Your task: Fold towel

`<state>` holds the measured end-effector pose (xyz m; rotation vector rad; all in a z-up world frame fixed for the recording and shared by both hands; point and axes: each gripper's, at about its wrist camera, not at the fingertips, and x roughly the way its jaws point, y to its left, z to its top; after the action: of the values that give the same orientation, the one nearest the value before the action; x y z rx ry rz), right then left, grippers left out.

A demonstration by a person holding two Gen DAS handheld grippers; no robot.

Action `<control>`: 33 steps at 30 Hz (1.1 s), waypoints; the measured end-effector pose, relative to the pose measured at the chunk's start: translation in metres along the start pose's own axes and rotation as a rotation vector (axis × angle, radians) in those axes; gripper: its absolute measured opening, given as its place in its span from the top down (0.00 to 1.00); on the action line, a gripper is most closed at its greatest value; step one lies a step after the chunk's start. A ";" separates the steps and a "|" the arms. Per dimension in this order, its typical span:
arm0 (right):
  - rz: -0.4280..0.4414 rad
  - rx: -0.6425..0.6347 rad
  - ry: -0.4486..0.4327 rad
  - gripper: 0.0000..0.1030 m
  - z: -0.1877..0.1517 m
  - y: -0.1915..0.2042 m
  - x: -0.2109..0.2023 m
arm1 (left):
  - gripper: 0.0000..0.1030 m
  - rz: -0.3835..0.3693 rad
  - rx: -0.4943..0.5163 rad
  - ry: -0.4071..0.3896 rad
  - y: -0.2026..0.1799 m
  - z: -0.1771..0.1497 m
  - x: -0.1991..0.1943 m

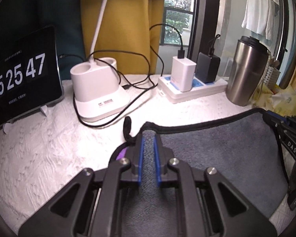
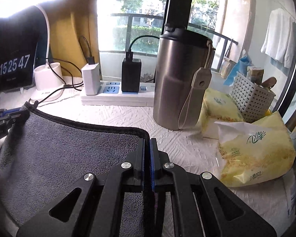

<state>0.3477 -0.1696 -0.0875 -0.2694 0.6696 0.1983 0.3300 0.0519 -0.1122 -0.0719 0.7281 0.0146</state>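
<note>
A grey towel [image 1: 217, 154] with black edging lies on the white textured table cover. My left gripper [image 1: 148, 138] is shut on the towel's far left corner, with grey cloth bunched between the blue pads. A black hanging loop [image 1: 127, 128] sticks up beside it. In the right wrist view the towel [image 2: 69, 152] spreads to the left. My right gripper [image 2: 147, 140] is shut on its far right corner, the pads nearly together on the black edge. The left gripper [image 2: 7, 118] shows at the far left there. The right gripper [image 1: 290, 138] shows at the right edge of the left wrist view.
Beyond the towel stand a steel tumbler [image 2: 179, 79], a power strip with chargers [image 2: 116, 94], a white lamp base [image 1: 96, 90] with cables, and a tablet clock [image 1: 23, 75]. Yellow tissue packs [image 2: 254, 158] and a white basket [image 2: 250, 98] sit to the right.
</note>
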 end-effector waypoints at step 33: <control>-0.060 0.029 0.116 0.67 -0.001 -0.004 0.019 | 0.33 0.065 -0.084 0.027 0.039 0.000 -0.023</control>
<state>0.3625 -0.1720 -0.0994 -0.2746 0.7775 0.1159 0.3114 0.0906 -0.0995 -0.1292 0.7569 0.1067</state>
